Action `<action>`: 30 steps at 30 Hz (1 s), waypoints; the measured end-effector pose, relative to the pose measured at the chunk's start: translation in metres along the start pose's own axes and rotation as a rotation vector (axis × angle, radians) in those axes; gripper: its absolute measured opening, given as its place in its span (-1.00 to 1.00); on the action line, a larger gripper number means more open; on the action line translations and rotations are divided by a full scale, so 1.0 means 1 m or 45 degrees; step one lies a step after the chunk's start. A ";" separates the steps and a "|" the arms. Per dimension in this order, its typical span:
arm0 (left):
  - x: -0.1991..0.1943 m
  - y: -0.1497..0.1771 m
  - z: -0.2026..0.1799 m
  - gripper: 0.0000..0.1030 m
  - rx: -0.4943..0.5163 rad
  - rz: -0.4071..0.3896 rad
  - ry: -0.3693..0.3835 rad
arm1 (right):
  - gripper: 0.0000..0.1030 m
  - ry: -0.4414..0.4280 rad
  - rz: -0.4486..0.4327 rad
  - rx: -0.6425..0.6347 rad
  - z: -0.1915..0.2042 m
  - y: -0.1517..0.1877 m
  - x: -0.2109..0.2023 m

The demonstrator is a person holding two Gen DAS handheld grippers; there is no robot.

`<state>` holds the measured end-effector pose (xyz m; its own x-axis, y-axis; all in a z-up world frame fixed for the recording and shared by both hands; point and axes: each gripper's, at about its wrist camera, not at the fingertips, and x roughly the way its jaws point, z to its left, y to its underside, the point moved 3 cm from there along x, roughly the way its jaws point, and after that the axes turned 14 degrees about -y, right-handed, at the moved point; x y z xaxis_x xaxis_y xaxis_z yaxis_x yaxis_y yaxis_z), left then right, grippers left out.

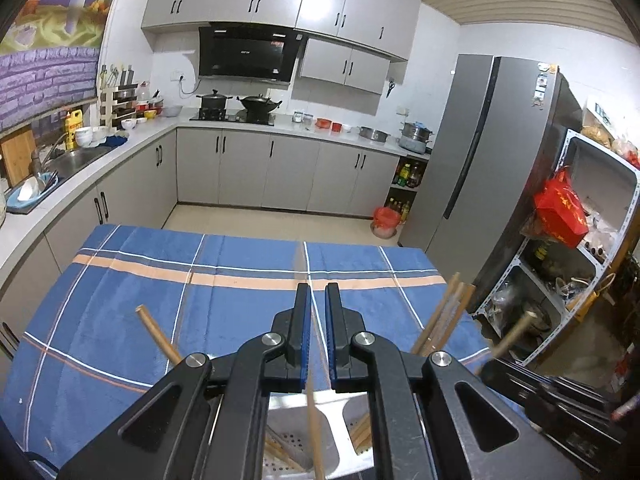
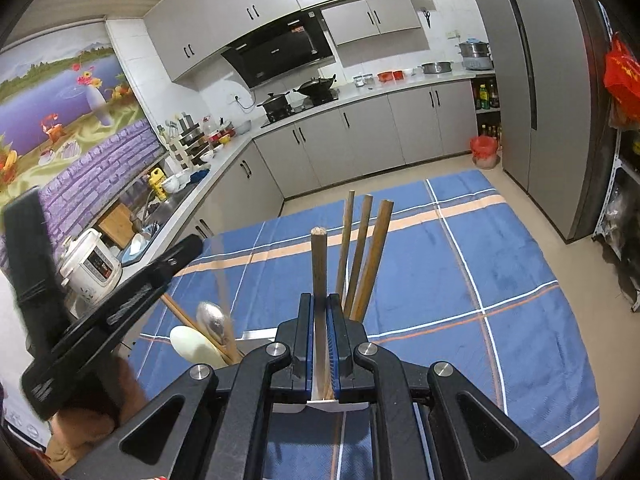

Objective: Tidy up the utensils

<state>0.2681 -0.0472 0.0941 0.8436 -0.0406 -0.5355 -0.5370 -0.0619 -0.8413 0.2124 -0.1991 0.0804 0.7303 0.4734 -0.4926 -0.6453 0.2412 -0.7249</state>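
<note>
Right gripper (image 2: 320, 304) was clamped on an upright chopstick (image 2: 319, 264) directly above the holder (image 1: 332, 416), while the left gripper (image 1: 318, 292) pinched another chopstick (image 1: 314, 432) alongside.

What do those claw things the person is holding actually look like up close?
Each claw, left and right, is matte black, with two flat straight fingers lined inside with blue ribbed pads. Angular black link arms with triangular cut-outs spread back from the fingers, joined by round silver pivot bolts. No cables or lettering are visible in these views.
</note>
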 end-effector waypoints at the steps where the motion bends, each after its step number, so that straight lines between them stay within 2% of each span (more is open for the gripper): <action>1: -0.006 0.000 0.001 -0.87 0.006 -0.002 0.002 | -0.87 -0.005 0.003 0.001 -0.001 0.000 0.001; 4: -0.023 0.001 0.008 -0.81 0.000 -0.020 0.018 | -0.87 -0.019 0.020 -0.003 -0.001 -0.003 0.008; 6: -0.033 0.003 0.015 -0.66 -0.010 -0.050 0.009 | -0.87 -0.020 0.032 -0.015 0.001 -0.003 0.014; 16: -0.041 0.010 0.048 -0.65 -0.078 -0.005 -0.022 | -0.85 -0.040 0.085 -0.074 0.008 -0.006 0.041; 18: -0.045 0.013 0.052 -0.58 -0.076 -0.003 -0.035 | -0.74 -0.040 0.078 -0.076 0.008 -0.007 0.042; 20: -0.050 0.017 0.055 -0.46 -0.072 -0.008 -0.053 | -0.47 -0.046 0.066 -0.072 0.009 -0.009 0.042; 24: -0.061 0.024 0.061 -0.34 -0.069 -0.028 -0.087 | -0.43 -0.052 0.043 -0.063 0.008 -0.010 0.037; 30: -0.068 0.035 0.067 -0.22 -0.067 -0.002 -0.111 | -0.34 -0.058 0.013 -0.046 0.009 -0.002 0.020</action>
<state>0.1920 0.0197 0.0960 0.8401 0.0467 -0.5405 -0.5330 -0.1143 -0.8384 0.2264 -0.1819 0.0761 0.7122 0.5138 -0.4783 -0.6436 0.2058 -0.7372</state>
